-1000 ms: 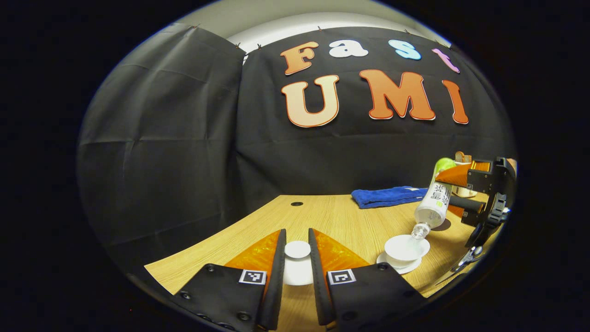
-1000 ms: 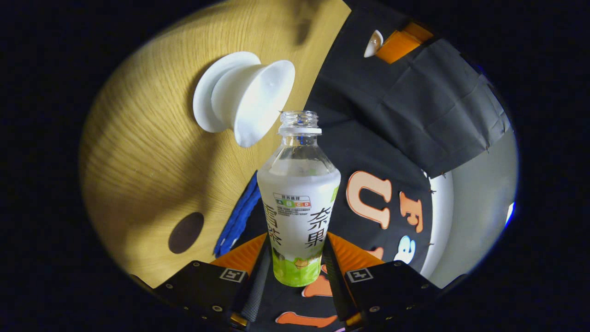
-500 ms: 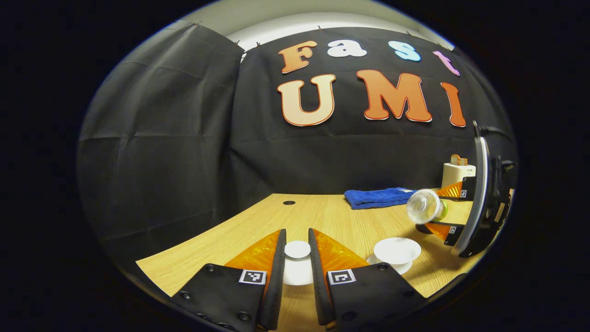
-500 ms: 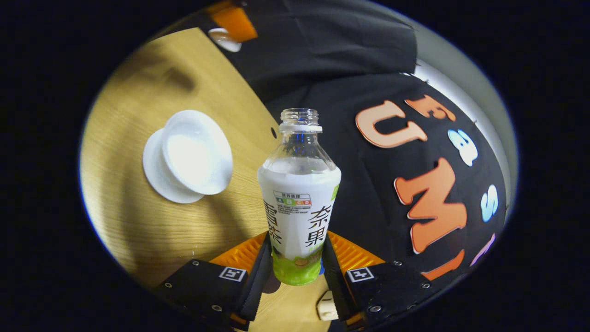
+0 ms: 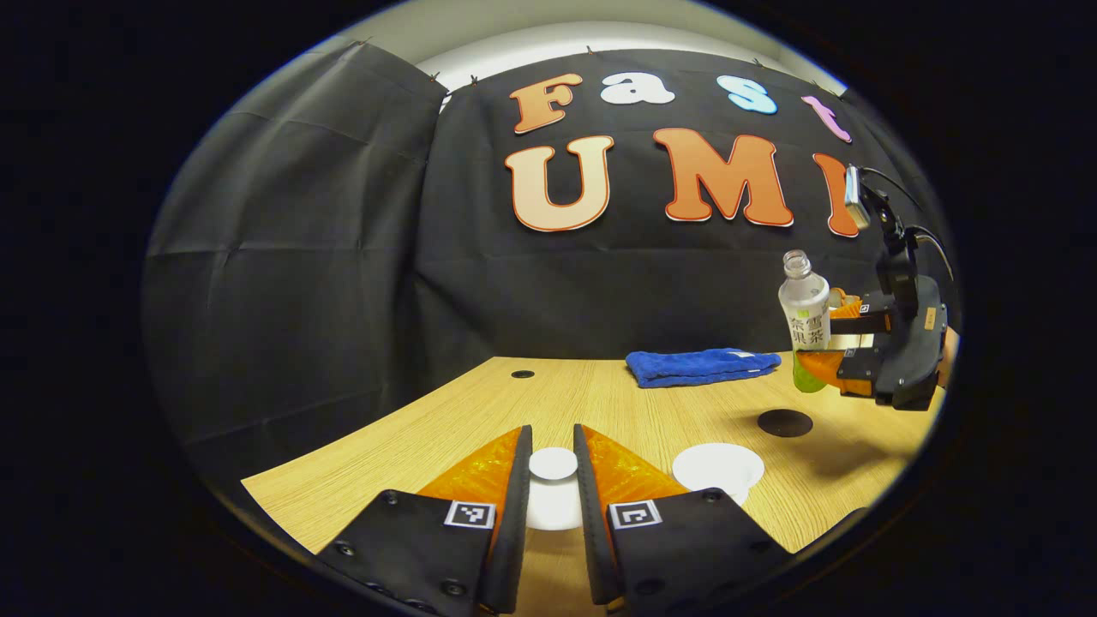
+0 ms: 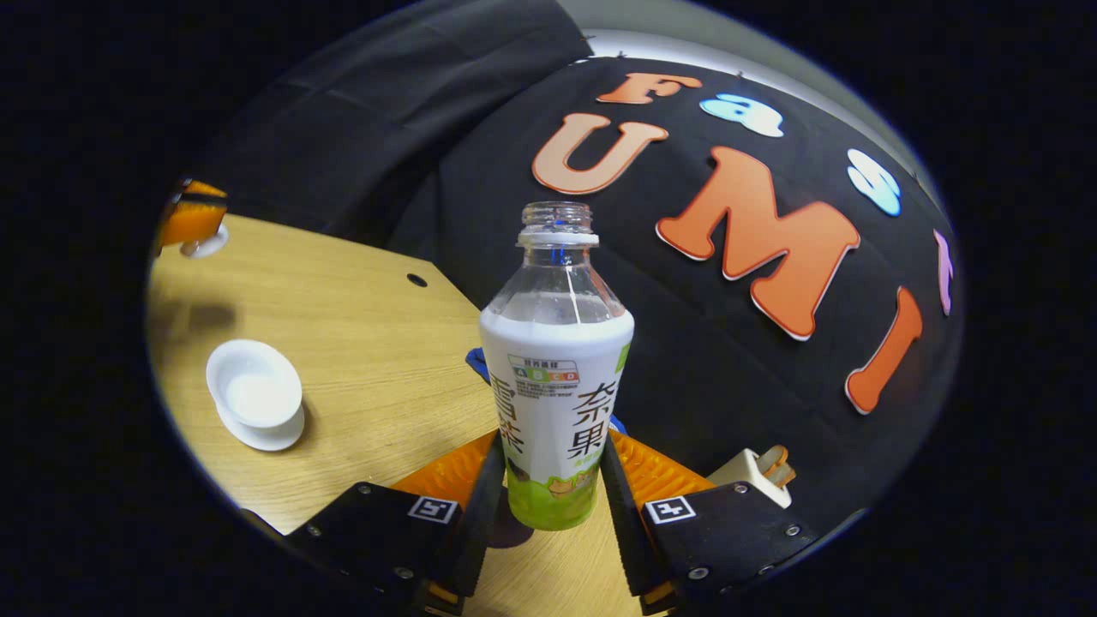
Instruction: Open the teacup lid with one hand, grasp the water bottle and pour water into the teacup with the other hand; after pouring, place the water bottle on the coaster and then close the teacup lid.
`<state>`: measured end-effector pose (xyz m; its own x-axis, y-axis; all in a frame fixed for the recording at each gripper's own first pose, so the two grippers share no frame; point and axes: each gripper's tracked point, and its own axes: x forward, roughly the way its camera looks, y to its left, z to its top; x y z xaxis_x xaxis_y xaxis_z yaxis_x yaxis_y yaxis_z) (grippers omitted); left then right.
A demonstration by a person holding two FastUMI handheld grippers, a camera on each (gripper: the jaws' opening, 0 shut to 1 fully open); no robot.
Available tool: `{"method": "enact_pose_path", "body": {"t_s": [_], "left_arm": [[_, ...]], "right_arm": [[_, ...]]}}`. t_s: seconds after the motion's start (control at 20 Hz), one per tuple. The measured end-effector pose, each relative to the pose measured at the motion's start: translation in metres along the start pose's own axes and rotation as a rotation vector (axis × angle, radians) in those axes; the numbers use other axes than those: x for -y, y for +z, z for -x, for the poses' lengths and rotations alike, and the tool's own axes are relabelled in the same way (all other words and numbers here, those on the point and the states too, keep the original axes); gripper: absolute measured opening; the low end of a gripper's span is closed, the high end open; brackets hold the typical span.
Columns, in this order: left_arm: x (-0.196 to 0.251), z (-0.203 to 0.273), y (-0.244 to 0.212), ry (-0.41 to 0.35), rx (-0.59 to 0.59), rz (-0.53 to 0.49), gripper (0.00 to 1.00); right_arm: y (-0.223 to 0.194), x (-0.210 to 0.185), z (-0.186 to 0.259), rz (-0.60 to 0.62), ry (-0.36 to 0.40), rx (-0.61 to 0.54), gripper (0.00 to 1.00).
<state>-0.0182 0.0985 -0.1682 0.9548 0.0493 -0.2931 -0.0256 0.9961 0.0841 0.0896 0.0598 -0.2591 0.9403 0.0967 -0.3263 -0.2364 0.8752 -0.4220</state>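
Water bottle point(image 6: 555, 377), uncapped and upright, sits clamped in the right gripper point(image 6: 548, 506) jaws above the bench point(image 6: 368, 343); left gripper point(image 5: 553, 514) jaws pinch the lid point(image 5: 553, 464) beside the open teacup point(image 5: 718, 467).

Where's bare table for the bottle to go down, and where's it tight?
Bare wood runs from the teacup left to the table edge, and back toward the blue towel. The dark coaster is bare, right of the cup. Tight near the right gripper, holding the bottle above the coaster.

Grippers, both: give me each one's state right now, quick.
Left gripper: shut on the teacup lid.
Right gripper: shut on the water bottle, upright.
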Motion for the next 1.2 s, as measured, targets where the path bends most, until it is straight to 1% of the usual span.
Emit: {"method": "enact_pose_path", "body": {"t_s": [0.05, 0.1, 0.25, 0.35, 0.5, 0.6, 0.85, 0.9, 0.95, 1.0, 1.05, 1.1, 1.15, 1.2], "left_arm": [[0.001, 0.0, 0.0, 0.0, 0.001, 0.001, 0.34], [0.002, 0.001, 0.002, -0.001, 0.002, 0.004, 0.34], [0.004, 0.002, -0.001, -0.002, -0.002, 0.005, 0.34], [0.007, 0.002, -0.005, -0.005, -0.013, 0.008, 0.35], [0.014, 0.003, -0.006, -0.018, -0.016, 0.005, 0.34], [0.017, 0.003, -0.007, -0.019, -0.021, 0.007, 0.34], [0.028, 0.001, -0.007, -0.035, -0.024, 0.014, 0.35], [0.031, 0.0, -0.006, -0.04, -0.024, 0.014, 0.31], [0.034, -0.001, -0.006, -0.044, -0.025, 0.013, 0.31], [0.037, -0.001, -0.005, -0.05, -0.025, 0.014, 0.34], [0.039, -0.002, -0.003, -0.054, -0.024, 0.015, 0.31], [0.043, -0.003, -0.001, -0.062, -0.023, 0.018, 0.34], [0.049, -0.005, 0.0, -0.072, -0.025, 0.024, 0.31], [0.055, -0.007, 0.001, -0.086, -0.023, 0.031, 0.35]], "right_arm": [[-0.004, 0.0, -0.003, -0.068, -0.005, -0.004, 0.67], [-0.01, -0.003, -0.006, -0.135, 0.001, -0.018, 0.65], [-0.02, -0.014, -0.015, -0.314, 0.039, -0.052, 0.65], [-0.018, -0.017, -0.014, -0.398, 0.034, -0.073, 0.65], [-0.015, -0.025, -0.012, -0.483, 0.068, -0.082, 0.65], [-0.019, -0.026, -0.015, -0.506, 0.082, -0.099, 0.65], [-0.032, -0.039, -0.019, -0.519, 0.104, -0.135, 0.65], [-0.032, -0.041, -0.02, -0.521, 0.11, -0.141, 0.65], [-0.034, -0.042, -0.022, -0.523, 0.11, -0.148, 0.65], [-0.033, -0.042, -0.021, -0.521, 0.113, -0.144, 0.65], [-0.033, -0.041, -0.022, -0.52, 0.108, -0.143, 0.65], [-0.032, -0.041, -0.023, -0.518, 0.11, -0.14, 0.65], [-0.033, -0.042, -0.023, -0.516, 0.114, -0.138, 0.65], [-0.033, -0.042, -0.023, -0.514, 0.114, -0.138, 0.65]]}}
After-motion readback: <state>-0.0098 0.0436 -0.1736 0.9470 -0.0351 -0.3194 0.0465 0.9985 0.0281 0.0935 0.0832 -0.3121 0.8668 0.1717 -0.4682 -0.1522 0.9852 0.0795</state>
